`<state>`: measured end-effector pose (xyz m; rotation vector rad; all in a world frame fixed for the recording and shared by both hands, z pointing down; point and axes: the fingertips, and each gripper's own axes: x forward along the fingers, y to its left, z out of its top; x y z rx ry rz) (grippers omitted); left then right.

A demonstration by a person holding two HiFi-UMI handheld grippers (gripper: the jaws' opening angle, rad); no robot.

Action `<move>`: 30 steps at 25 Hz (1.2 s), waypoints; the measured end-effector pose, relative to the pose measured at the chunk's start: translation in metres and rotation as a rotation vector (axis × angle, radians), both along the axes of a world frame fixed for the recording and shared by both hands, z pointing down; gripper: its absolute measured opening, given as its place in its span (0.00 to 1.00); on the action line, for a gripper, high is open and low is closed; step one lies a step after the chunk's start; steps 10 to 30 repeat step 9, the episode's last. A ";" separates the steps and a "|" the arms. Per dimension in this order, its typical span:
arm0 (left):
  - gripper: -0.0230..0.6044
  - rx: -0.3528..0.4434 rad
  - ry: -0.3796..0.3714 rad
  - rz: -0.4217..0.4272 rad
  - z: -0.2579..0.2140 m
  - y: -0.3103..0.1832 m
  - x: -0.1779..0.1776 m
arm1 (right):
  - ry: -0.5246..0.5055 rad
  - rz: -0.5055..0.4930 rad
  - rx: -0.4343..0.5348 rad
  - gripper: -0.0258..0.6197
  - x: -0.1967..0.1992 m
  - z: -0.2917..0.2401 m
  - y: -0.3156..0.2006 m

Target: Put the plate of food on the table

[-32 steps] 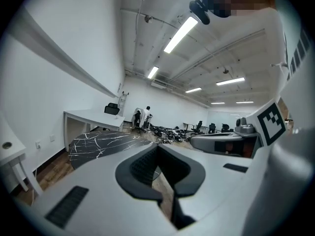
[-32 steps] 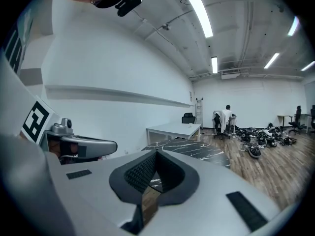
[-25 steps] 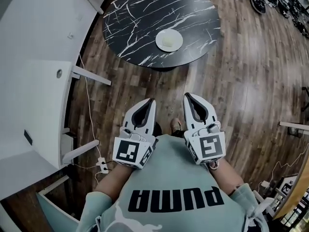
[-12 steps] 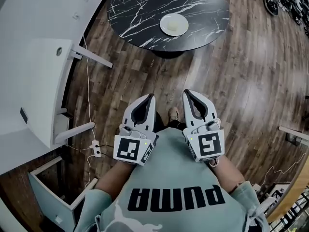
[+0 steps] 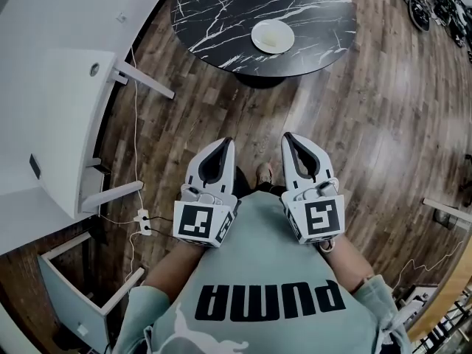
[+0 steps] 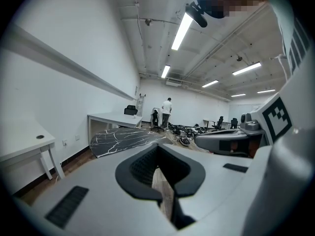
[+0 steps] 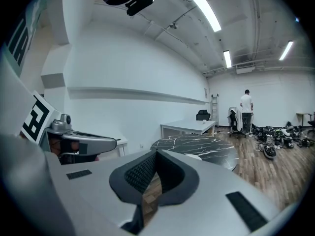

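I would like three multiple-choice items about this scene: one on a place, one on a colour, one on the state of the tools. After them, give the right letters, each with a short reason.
1. Where does the plate stand?
A) on the floor
B) on the round table
C) on the white desk

2. What colour is the top of the round table?
A) plain white
B) red
C) black with white veins

3. How are the left tool and the right tool?
A) both shut and empty
B) both shut on the plate
C) both wide open

Key:
1 B: the plate lies on the dark round top, apart from both tools.
2 C: white veins run across the black top.
3 A: the jaws of each tool meet with nothing between them.
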<state>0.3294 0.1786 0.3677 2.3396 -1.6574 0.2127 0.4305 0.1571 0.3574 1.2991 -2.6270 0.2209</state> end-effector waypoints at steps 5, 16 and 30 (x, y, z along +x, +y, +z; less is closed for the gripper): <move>0.05 0.004 0.000 0.007 -0.003 -0.002 -0.005 | 0.007 0.002 0.001 0.05 -0.005 -0.002 -0.002; 0.05 0.007 0.003 0.012 -0.003 -0.006 -0.011 | 0.009 0.005 -0.004 0.05 -0.012 0.002 -0.005; 0.05 0.007 0.003 0.012 -0.003 -0.006 -0.011 | 0.009 0.005 -0.004 0.05 -0.012 0.002 -0.005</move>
